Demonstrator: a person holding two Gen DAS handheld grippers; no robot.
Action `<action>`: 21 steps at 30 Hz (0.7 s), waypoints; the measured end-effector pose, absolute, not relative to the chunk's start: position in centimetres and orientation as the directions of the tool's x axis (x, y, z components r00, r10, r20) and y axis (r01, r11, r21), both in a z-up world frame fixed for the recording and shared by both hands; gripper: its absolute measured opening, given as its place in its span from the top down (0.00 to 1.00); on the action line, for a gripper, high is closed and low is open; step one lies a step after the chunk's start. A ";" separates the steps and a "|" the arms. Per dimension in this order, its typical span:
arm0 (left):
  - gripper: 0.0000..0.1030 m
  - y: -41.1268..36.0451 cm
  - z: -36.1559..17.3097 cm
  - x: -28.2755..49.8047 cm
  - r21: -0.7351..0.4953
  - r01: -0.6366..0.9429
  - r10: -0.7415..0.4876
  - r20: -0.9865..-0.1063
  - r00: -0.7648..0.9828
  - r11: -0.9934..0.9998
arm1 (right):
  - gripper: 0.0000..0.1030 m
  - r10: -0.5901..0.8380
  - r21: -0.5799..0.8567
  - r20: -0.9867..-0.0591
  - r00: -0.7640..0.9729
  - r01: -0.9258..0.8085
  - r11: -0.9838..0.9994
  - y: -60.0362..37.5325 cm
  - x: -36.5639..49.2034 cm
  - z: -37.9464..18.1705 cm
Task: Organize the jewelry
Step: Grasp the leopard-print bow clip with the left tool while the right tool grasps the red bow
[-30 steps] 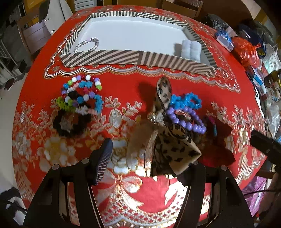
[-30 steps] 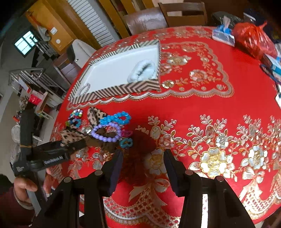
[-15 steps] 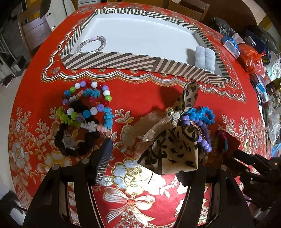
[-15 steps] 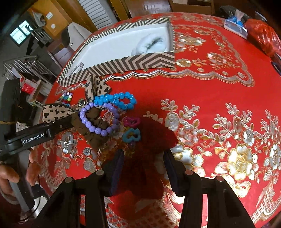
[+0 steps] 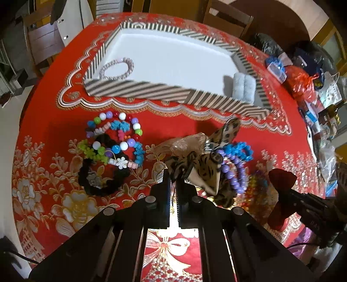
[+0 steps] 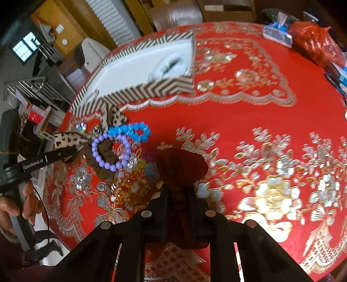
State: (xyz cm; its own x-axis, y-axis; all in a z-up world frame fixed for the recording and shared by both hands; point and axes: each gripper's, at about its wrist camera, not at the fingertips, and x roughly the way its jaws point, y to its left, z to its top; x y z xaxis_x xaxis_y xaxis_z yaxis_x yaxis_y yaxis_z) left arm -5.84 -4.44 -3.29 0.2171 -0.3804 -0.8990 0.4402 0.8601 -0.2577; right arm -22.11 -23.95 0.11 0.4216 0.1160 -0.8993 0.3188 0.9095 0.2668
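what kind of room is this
Likely a home dining room: a round table with a red and gold tablecloth, a wooden chair behind it, and household clutter with a red plastic bag.

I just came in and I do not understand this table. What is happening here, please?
A person is sorting jewelry and hair accessories on a red tablecloth, using a claw in each hand. The left claw has shut on the leopard-print bow. The right claw is closing on a dark red fabric piece. Bead bracelets lie loose on the cloth. The striped tray already holds a sparkly bracelet and a grey roll.
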 end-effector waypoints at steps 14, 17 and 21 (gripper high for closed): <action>0.45 -2.6 1.0 -6.3 -0.310 0.392 -0.425 -0.870 0.249 0.866 | 0.86 0.155 0.325 -0.868 0.473 0.304 0.895 -25.1 -22.8 2.0; 0.44 -2.7 1.9 -5.7 -0.336 0.383 -0.449 -0.856 0.256 0.860 | 0.86 0.162 0.331 -0.867 0.471 0.301 0.894 -25.2 -22.5 1.9; 0.44 -5.0 1.1 -4.7 -0.297 0.402 -0.417 -0.873 0.254 0.866 | 0.86 0.174 0.344 -0.863 0.475 0.299 0.890 -25.2 -22.1 2.0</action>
